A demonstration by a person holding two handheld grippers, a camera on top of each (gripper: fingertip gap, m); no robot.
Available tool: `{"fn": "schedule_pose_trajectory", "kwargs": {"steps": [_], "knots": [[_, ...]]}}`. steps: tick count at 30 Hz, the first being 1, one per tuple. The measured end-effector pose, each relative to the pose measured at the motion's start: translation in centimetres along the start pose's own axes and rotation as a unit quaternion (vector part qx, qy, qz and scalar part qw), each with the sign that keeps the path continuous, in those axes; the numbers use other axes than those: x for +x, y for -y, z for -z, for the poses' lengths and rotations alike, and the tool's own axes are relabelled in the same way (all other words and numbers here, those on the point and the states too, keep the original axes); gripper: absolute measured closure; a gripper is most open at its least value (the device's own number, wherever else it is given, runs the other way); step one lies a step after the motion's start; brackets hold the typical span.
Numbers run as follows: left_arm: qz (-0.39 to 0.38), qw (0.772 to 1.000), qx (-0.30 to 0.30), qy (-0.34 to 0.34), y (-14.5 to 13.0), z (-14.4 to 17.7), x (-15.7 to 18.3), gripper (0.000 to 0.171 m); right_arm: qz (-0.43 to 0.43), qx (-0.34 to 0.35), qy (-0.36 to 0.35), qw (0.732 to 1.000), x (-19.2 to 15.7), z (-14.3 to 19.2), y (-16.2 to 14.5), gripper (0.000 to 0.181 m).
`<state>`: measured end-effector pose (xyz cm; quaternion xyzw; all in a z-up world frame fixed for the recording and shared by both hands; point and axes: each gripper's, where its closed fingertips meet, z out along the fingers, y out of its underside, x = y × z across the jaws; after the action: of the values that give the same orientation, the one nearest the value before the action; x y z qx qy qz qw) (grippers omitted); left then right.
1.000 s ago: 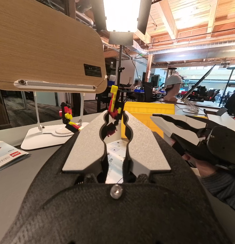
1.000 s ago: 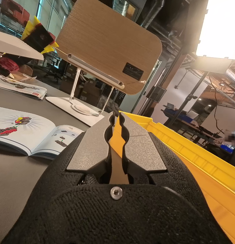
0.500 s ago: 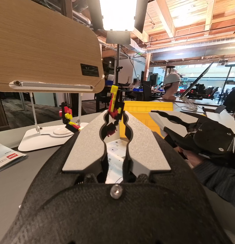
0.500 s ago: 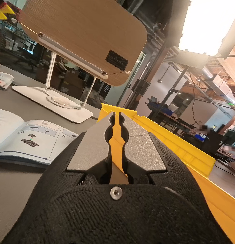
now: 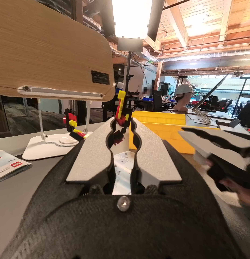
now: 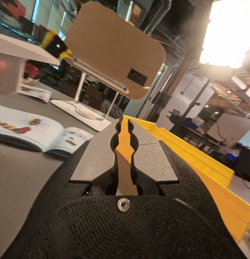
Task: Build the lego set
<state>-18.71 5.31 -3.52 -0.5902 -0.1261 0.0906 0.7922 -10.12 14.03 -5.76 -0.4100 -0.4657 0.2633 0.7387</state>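
Note:
My left gripper [image 5: 122,120] is shut on a red, yellow and black lego model [image 5: 121,112] and holds it upright above the table. One limb of the model [image 5: 71,124] hangs out to the left of my fingers. My right gripper [image 6: 123,120] is empty, its jaws closed to a narrow slit. It points at the near corner of the yellow bin [image 6: 177,152]. It shows blurred at the right of the left wrist view [image 5: 183,131], a hand behind it. In the right wrist view the model [image 6: 55,46] appears blurred at the upper left, above a left finger [image 6: 23,51].
An open instruction booklet [image 6: 41,130] lies on the grey table [image 6: 23,168], partly seen between my left fingers [image 5: 121,161]. A second booklet [image 5: 9,166] lies at the left. A wooden book stand [image 5: 51,56] on a white base [image 5: 51,145] stands behind. The yellow bin [image 5: 156,126] is at the right. My right fingertips sit around 12 centimetres from my left ones.
The right wrist view swung back left, so the left gripper and model show again at its upper left. In the left wrist view the right gripper moved right and closer. The left grip is unchanged.

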Motion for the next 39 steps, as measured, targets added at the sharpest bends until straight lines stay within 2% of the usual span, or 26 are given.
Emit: {"fn": "schedule_pose_trajectory", "kwargs": {"steps": [3, 7, 10, 14, 21, 26, 30, 39], "knots": [[0.008, 1.000, 0.008, 0.009, 0.5, 0.2, -0.8, 0.153, -0.044, -0.041, 0.083, 0.995, -2.9, 3.0, 0.4, 0.168], [0.025, 0.999, 0.016, 0.011, 0.9, 0.3, -1.2, 0.153, -0.099, -0.122, 0.207, 0.966, -7.6, 8.1, 0.7, 0.157], [0.038, 0.999, 0.017, 0.004, 0.9, 0.2, -1.0, 0.153, -0.136, -0.186, 0.280, 0.932, -10.7, 11.6, 1.3, 0.153], [0.046, 0.999, 0.016, -0.001, 0.9, 0.2, -1.0, 0.153, -0.163, -0.275, 0.325, 0.890, -13.2, 14.7, 1.0, 0.146], [0.059, 0.998, 0.009, 0.006, 0.5, 0.2, -1.7, 0.152, -0.169, -0.368, 0.305, 0.862, -14.6, 17.0, -0.8, 0.142], [0.059, 0.998, 0.004, 0.001, 0.2, 0.0, -1.4, 0.152, -0.181, -0.381, 0.278, 0.863, -14.8, 17.7, -1.5, 0.143], [0.057, 0.998, 0.002, -0.002, 0.2, 0.0, -1.2, 0.152, -0.187, -0.388, 0.245, 0.869, -14.2, 17.3, -2.0, 0.150], [0.059, 0.998, 0.000, -0.003, 0.1, 0.0, -1.2, 0.152, -0.170, -0.384, 0.244, 0.874, -14.3, 17.1, -1.9, 0.158]]}}
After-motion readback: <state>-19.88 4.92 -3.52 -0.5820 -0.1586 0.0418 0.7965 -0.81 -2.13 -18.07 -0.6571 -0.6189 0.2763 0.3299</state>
